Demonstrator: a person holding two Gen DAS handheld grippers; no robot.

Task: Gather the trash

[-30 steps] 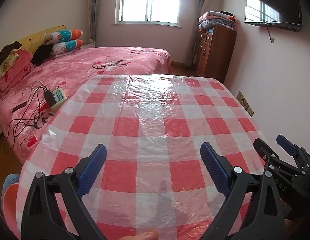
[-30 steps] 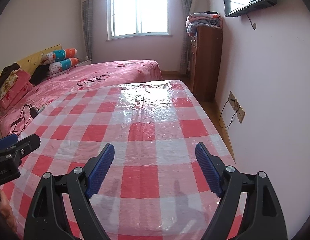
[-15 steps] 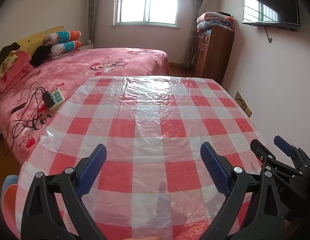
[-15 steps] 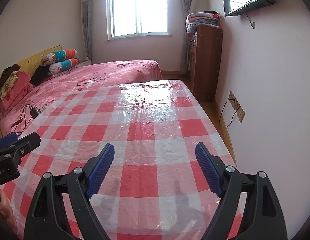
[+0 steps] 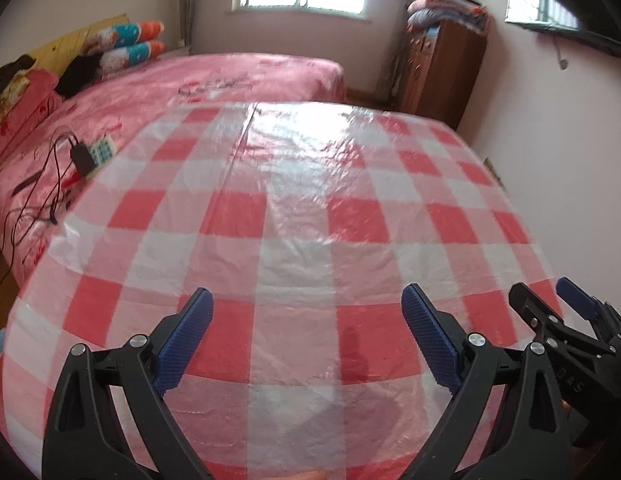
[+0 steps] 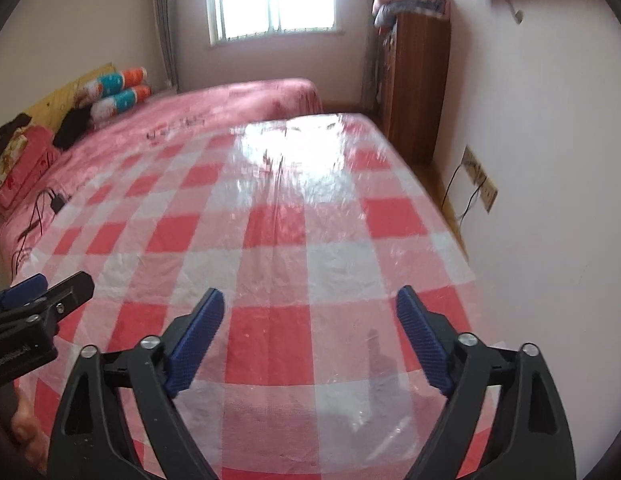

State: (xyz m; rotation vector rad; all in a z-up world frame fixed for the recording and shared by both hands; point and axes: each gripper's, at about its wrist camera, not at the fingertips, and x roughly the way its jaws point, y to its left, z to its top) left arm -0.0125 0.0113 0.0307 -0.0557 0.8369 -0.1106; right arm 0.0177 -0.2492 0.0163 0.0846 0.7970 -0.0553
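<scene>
A table under a glossy red-and-white checked plastic cloth fills both views, also as the cloth. No trash item shows on it in either view. My left gripper hangs open over the near end of the table, nothing between its blue pads. My right gripper is beside it to the right, its jaws opening wider and empty. Each gripper appears in the other's view: the right gripper at the right edge, the left gripper at the left edge.
A pink bed stands left of and beyond the table, with pillows and a power strip with black cables. A wooden cabinet topped with folded blankets stands by the right wall. A wall socket sits close to the table's right edge.
Both grippers have dipped down toward the table, so the cloth looks nearer and fills more of each view. The right jaws stand a little wider.
</scene>
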